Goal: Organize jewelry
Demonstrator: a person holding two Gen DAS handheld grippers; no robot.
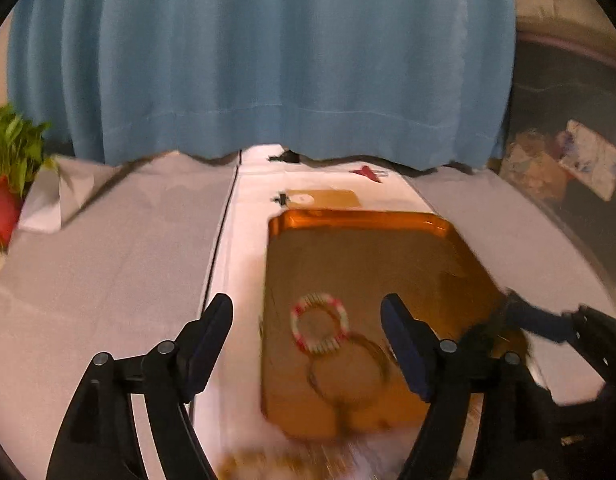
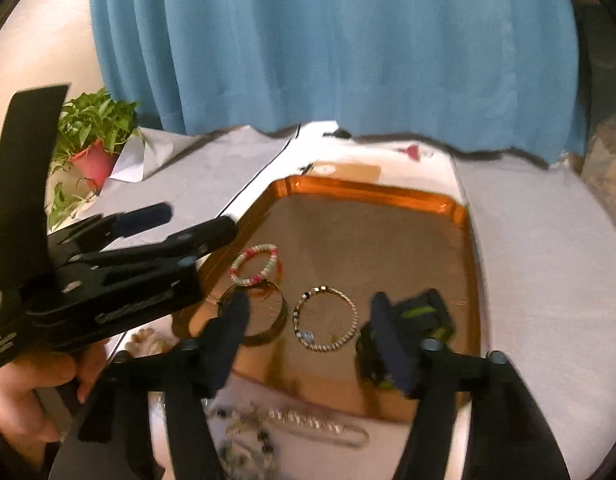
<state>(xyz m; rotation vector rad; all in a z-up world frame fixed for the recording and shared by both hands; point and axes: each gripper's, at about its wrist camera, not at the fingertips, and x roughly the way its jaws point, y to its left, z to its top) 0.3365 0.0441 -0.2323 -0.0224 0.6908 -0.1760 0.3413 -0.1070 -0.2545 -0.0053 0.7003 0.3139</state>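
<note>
Left wrist view: left gripper [image 1: 306, 314] hovers over orange tray [image 1: 360, 218], fingers spread, nothing between pads. Pink-and-white bead bracelet [image 1: 320, 323] lies flat on tray floor, touching gold bangle [image 1: 348, 372] — blurred.

Right wrist view: right gripper [image 2: 310, 314] also spread wide, empty, above pearl bracelet [image 2: 326, 324] on tray. Black-and-green item [image 2: 424, 312] just beside right finger. Loose chain [image 2: 299, 424] on white table [image 2: 548, 280] off tray's near edge. Potted plant [image 2: 93, 136] far left.

loose jewelry [image 2: 275, 432] below the tray [image 2: 372, 190] is blurred, partly cut off.
</note>
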